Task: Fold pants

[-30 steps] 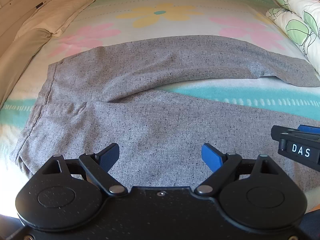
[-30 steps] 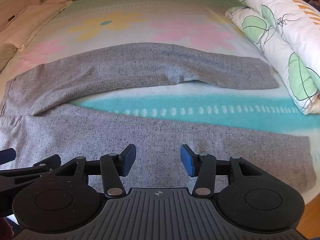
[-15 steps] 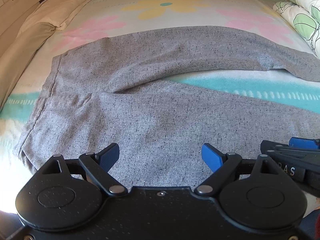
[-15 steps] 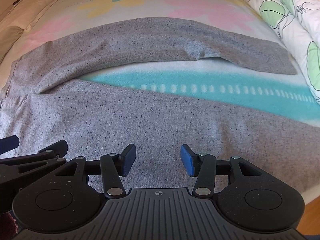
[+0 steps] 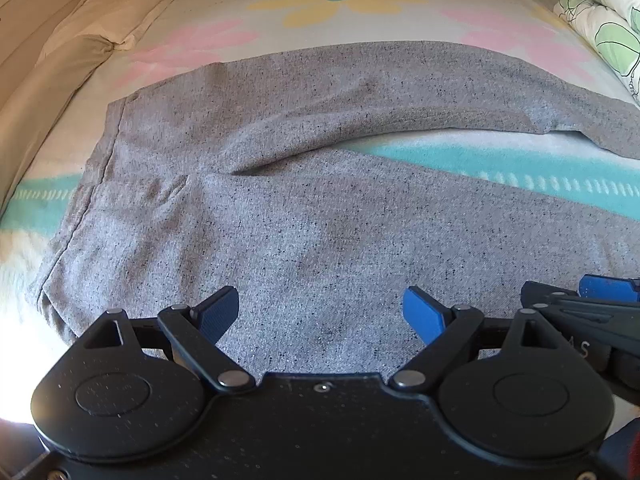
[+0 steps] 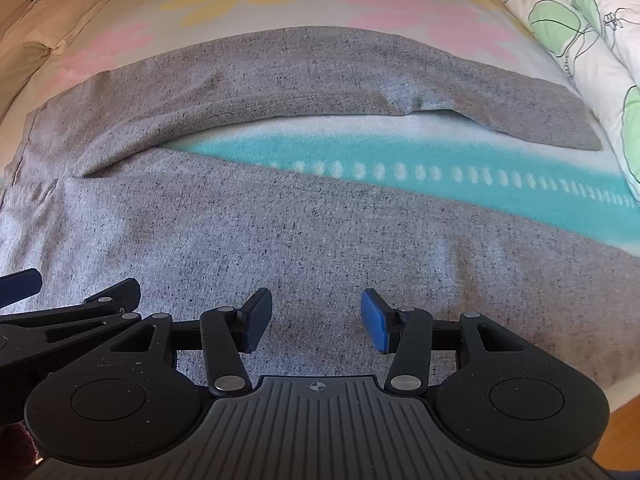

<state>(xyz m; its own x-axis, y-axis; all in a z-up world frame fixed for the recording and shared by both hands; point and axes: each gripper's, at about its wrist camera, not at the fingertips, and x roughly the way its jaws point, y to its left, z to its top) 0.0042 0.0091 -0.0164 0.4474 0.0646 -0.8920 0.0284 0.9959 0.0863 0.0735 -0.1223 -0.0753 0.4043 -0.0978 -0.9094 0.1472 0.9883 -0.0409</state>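
Grey speckled pants [image 5: 320,208] lie flat on the bed, waistband to the left, two legs spread to the right with a gap between them. They also show in the right wrist view [image 6: 280,240]. My left gripper [image 5: 320,312] is open and empty, just above the near leg close to the seat. My right gripper [image 6: 316,320] is open and empty over the same near leg, further right. Each gripper shows at the edge of the other's view.
The bed has a blanket [image 5: 500,156] with a flower print and a teal stripe. A beige pillow [image 5: 80,40] lies at the far left. A rolled white duvet [image 6: 580,32] with green leaves lies at the right. Wood floor [image 6: 624,420] shows past the near bed edge.
Both grippers have moved forward and lower toward the near pant leg, so the pants fill more of both views. Both stay open.
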